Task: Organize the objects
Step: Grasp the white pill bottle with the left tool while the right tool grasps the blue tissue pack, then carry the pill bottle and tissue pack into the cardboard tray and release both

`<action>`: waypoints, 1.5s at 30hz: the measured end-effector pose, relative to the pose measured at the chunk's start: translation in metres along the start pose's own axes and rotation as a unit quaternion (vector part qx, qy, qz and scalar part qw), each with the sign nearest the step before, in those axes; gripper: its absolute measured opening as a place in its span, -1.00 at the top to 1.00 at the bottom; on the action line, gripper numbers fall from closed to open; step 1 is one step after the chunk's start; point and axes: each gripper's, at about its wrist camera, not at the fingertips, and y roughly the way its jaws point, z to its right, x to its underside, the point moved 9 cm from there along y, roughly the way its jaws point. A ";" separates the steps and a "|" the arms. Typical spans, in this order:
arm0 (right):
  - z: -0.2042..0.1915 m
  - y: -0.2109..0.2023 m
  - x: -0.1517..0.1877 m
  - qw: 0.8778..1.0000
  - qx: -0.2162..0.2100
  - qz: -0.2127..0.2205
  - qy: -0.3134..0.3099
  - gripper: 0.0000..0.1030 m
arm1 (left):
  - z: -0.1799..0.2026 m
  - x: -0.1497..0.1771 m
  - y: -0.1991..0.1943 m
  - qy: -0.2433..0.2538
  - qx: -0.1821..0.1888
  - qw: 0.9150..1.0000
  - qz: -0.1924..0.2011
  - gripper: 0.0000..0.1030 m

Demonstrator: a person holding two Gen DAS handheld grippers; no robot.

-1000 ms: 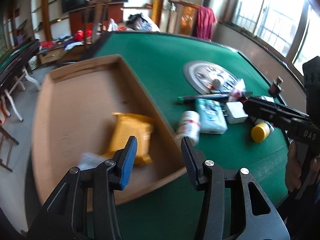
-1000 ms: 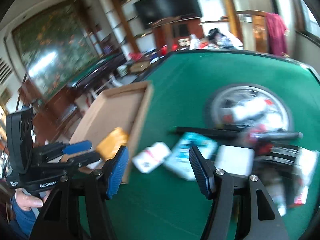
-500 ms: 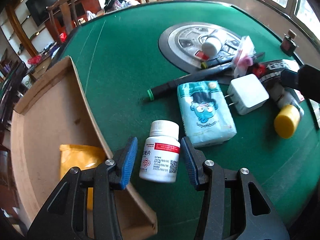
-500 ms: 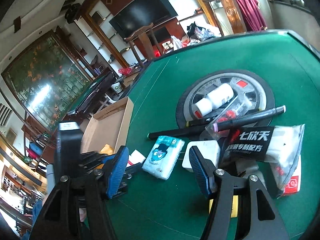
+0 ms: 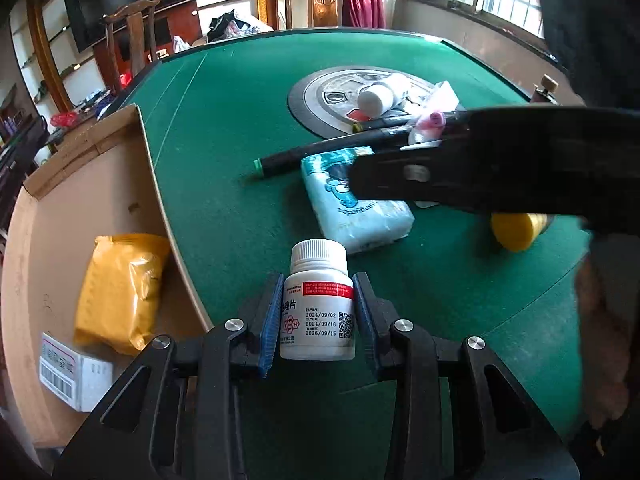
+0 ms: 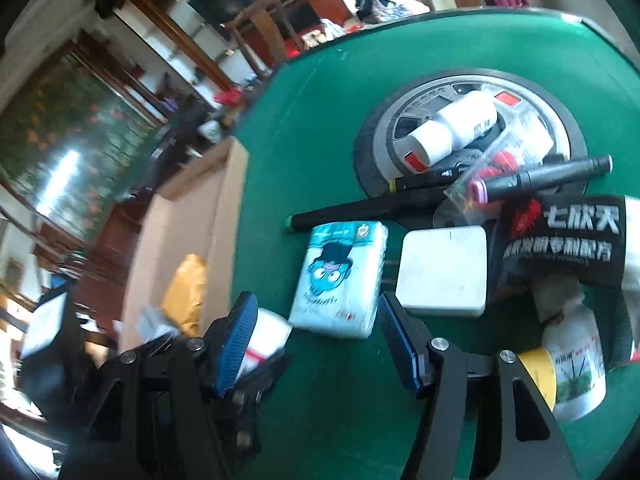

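Observation:
My left gripper [image 5: 318,314] is shut on a white pill bottle [image 5: 318,304] with a red-striped label, upright on the green table [image 5: 240,112] beside the cardboard box [image 5: 48,208]. The bottle also shows in the right wrist view [image 6: 266,338]. My right gripper [image 6: 316,340] is open and empty, just in front of a light blue tissue pack [image 6: 340,278] that also shows in the left wrist view [image 5: 360,208]. The box holds a yellow pouch [image 5: 120,288] and a small white carton [image 5: 70,374].
A white charger [image 6: 444,270], black markers [image 6: 360,208], a black-labelled packet [image 6: 564,240], a yellow-capped bottle [image 6: 572,368] and a lying white bottle [image 6: 452,128] on a round centre plate [image 6: 560,120] crowd the table's right side. The right gripper's arm [image 5: 500,168] crosses the left wrist view.
My left gripper has closed its fingers onto the pill bottle. My right gripper has moved down and nearer to the tissue pack.

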 end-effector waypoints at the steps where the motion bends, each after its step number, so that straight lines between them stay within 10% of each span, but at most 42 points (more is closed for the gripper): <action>1: -0.002 0.007 -0.001 0.999 0.028 -0.012 -0.016 -0.22 | 0.001 0.000 0.000 -0.003 0.001 1.000 0.001 0.34; 12: -0.019 0.042 0.004 0.971 0.162 -0.040 -0.169 -0.01 | 0.004 0.010 -0.010 0.003 -0.017 1.000 0.022 0.34; 17: -0.007 0.034 0.007 0.983 0.115 -0.016 -0.146 0.33 | 0.003 0.006 -0.008 -0.008 -0.008 1.000 0.024 0.34; 34: -0.018 -0.007 -0.017 0.993 0.034 0.055 -0.098 0.34 | -0.001 -0.014 -0.031 -0.062 0.051 0.995 0.055 0.34; 45: -0.060 0.001 -0.015 0.993 -0.005 0.038 -0.109 0.34 | -0.085 -0.029 -0.083 -0.132 0.033 0.984 0.115 0.34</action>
